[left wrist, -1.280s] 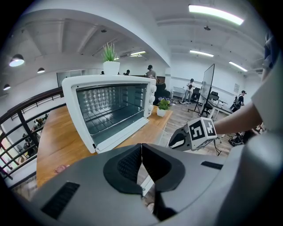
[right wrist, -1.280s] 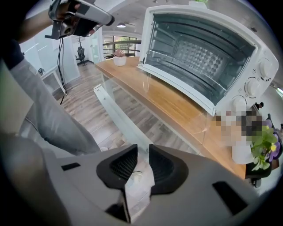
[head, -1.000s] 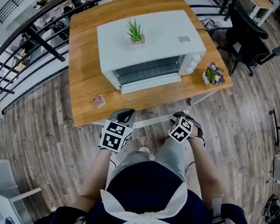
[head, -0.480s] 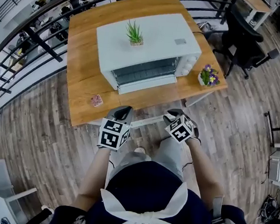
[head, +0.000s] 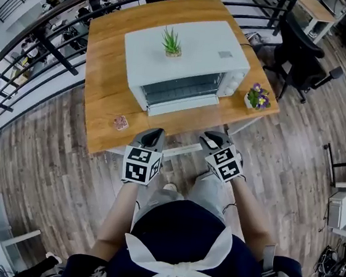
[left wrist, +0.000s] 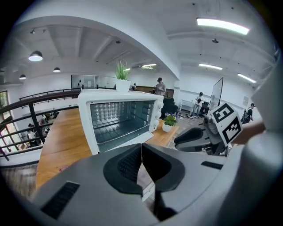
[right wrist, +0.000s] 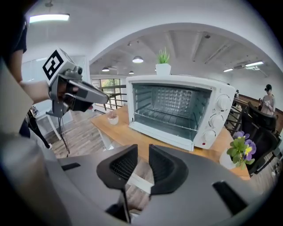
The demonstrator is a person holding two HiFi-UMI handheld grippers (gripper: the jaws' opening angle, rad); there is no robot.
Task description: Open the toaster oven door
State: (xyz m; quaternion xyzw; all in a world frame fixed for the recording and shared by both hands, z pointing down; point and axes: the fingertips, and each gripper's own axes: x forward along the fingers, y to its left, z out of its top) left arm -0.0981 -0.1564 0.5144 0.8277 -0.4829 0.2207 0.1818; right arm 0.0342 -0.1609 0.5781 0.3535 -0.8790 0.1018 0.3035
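Toaster oven [head: 185, 58] sits mid-tabletop [head: 104, 90], front facing the near edge, door upright and shut. Small plant [head: 172, 43] on its top. Flower pot [head: 255, 97] by the near right corner. Both grippers are off the near edge, touching nothing. Left gripper [head: 154, 132] clenched, empty. Right gripper [head: 209, 135] jaws partly apart, just been closing, nothing between them.

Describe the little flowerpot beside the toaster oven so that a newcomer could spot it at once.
Find the wooden table with the white toaster oven on it. On the tabletop just off the oven's knob end, near the table's corner, stands a small white pot of purple flowers. The only other plant is a spiky green one, flowerless, on the oven's roof.
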